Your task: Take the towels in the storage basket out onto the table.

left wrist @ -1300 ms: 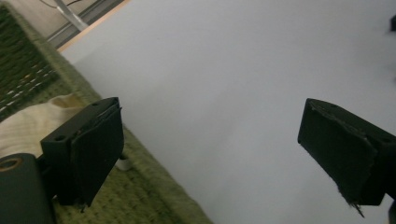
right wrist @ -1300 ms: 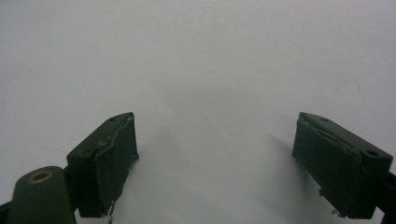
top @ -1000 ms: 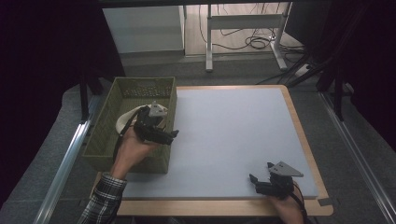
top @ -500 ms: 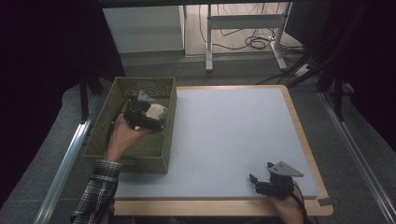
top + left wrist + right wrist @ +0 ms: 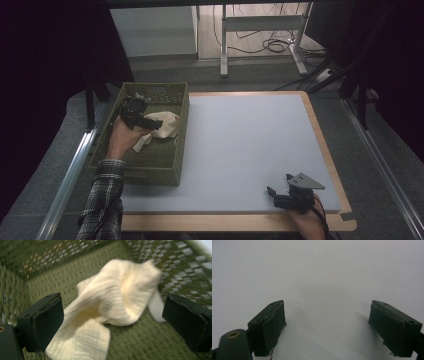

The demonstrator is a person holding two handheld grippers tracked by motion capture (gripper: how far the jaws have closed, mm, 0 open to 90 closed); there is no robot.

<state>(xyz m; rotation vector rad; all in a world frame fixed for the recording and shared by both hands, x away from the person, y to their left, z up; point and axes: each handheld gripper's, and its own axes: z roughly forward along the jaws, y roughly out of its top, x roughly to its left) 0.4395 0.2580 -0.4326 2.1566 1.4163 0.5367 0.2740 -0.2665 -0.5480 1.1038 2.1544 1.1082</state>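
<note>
One green basket | holds cream sock | left gripper jaws wide, astride sock | right gripper jaws wide, empty

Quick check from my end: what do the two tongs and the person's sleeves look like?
Both tongs, left and right, have blocky black jaws. The right one carries a grey three-cornered plate and a black cable at the wrist. The left arm wears a dark plaid sleeve.

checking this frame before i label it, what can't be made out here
- High view: the part of the cream cloth under the left gripper and hand is covered.
- High view: small things at the far end of the green basket are too small to identify.
- Left gripper view: a pale flat thing is half tucked behind the cloth, and motion blur smears the basket walls.
- High view: the person's right hand is cut off by the bottom edge behind the right gripper.
</note>
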